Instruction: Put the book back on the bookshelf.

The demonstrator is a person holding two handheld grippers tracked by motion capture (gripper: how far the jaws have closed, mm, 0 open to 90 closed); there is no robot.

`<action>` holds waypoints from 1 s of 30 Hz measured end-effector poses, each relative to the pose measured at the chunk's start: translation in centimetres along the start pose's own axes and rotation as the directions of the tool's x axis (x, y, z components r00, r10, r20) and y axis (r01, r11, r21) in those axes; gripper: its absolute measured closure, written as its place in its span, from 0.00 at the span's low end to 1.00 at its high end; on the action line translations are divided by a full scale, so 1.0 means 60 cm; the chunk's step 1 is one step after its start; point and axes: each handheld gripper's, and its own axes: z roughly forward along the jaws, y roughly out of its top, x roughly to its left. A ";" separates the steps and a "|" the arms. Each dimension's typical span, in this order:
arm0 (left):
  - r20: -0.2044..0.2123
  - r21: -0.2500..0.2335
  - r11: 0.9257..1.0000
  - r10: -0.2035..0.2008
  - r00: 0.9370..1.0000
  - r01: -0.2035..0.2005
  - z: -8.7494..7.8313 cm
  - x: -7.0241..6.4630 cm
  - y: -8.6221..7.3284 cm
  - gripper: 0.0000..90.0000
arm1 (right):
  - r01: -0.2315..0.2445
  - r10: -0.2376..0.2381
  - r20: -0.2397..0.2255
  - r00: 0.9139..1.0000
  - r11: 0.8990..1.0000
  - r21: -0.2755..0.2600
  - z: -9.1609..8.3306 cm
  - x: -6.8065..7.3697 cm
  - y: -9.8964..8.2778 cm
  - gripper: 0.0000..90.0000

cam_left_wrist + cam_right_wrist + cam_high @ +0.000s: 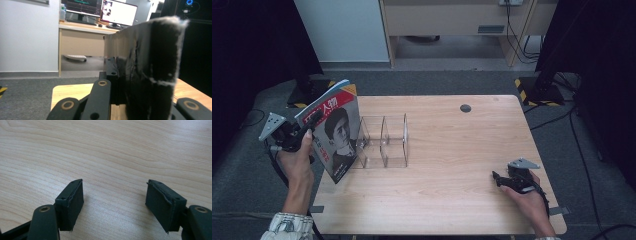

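Magazine (333, 131) is hanging clamped in the left gripper (307, 131), jaws pinching its upper left edge w/ nothing else between them. It's sitting upright, tilted a bit, cover w/ portrait facing the person, lower corner down near the table (452, 195) front-left. In the left gripper view the paper edge (140, 32) is running up past the jaws, close and blurred.

Handling, as a guess: light, thin, floppy. Held at one edge, the pages are probably sagging and fanning, and a glossy cover is likely slippery under the pads. Better hold is near the spine, mid-height, so it's staying flat while going into a slot; spine side can't be told for sure from here.

Just beyond the jaws, to the magazine's far side, a clear acrylic divider rack (383, 141) is standing w/ its near slot right beside the lower edge; whether they're touching, can't tell.

Right gripper (501, 178) is resting well apart at the table's other side, jaws spread, nothing between them, pads (75, 202) hovering just over bare wood.
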 end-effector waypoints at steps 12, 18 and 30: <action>0.001 -0.031 1.000 0.000 1.000 0.000 -0.006 -0.006 -0.014 0.96 | 0.006 -0.006 -0.003 1.000 1.000 -0.001 0.000 0.000 0.000 0.34; 0.007 -0.049 0.999 0.000 1.000 0.001 -0.014 -0.008 -0.024 0.96 | 0.007 -0.007 -0.003 1.000 1.000 -0.001 0.000 0.000 0.000 0.34; 0.014 -0.062 0.998 -0.022 1.000 0.023 -0.031 -0.009 -0.050 0.93 | 0.006 -0.006 -0.004 1.000 1.000 0.000 0.000 0.000 0.000 0.34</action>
